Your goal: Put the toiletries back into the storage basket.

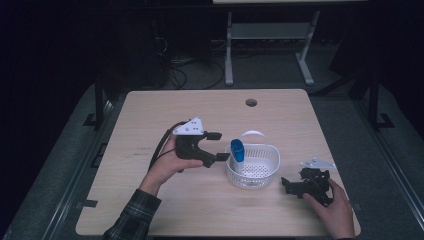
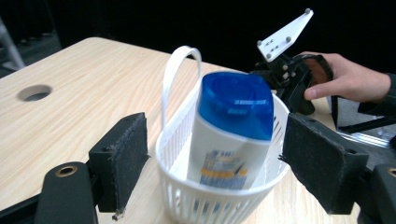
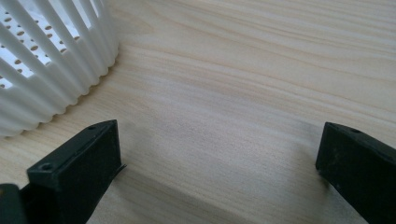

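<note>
- Status: the bottle with the blue cap stands tilted inside the white basket near the middle of the surface; I judge the placing step done.
- My left tongs stand wide just beside the basket, holding nothing.
- My right tongs rest low on the surface on the basket's other side, wide and empty.
- Remaining: I withdraw both tongs.
</note>
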`<action>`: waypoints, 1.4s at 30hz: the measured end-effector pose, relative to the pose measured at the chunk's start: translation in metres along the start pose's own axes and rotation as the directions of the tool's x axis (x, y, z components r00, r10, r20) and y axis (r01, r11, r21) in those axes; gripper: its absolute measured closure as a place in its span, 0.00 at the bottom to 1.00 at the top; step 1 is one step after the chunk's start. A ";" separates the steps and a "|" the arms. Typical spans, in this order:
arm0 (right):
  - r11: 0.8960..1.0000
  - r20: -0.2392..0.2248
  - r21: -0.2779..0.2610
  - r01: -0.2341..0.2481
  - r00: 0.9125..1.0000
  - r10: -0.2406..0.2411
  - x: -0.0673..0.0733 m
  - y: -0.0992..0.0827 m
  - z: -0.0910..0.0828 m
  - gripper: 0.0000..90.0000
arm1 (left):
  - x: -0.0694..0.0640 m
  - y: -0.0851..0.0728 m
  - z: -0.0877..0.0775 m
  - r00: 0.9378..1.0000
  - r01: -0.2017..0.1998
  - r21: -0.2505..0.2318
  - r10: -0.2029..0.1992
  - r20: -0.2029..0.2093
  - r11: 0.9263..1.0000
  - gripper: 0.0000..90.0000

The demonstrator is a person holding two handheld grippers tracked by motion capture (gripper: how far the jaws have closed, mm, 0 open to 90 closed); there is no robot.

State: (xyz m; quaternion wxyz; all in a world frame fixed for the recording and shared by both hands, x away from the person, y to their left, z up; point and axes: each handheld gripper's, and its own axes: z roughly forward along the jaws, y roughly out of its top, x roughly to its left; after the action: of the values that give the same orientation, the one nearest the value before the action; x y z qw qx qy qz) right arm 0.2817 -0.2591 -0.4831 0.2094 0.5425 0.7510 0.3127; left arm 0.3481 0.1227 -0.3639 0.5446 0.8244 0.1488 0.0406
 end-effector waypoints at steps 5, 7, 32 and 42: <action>1.000 0.000 0.000 0.002 1.000 -0.002 0.000 0.000 0.000 0.00 | -0.001 -0.009 -0.020 0.999 -0.005 0.014 0.006 -0.053 1.000 0.24; 1.000 -0.001 0.001 0.001 1.000 -0.001 0.000 0.000 0.000 0.00 | -0.001 -0.014 -0.028 0.997 -0.002 0.022 0.004 -0.076 1.000 0.24; 1.000 0.000 0.001 0.001 1.000 -0.001 0.000 0.000 0.000 0.00 | 0.000 -0.088 -0.095 0.958 0.109 0.097 -0.079 -0.277 0.989 0.24; 1.000 0.001 0.001 0.000 1.000 0.000 0.000 0.000 0.000 0.00 | -0.002 -0.120 -0.111 0.930 0.172 0.173 -0.102 -0.352 0.970 0.23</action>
State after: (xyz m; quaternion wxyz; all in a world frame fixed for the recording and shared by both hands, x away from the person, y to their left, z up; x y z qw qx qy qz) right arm 0.2817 -0.2591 -0.4833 0.2094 0.5427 0.7512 0.3121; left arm 0.2967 0.2641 -0.4285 0.4262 0.8431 0.3015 0.1290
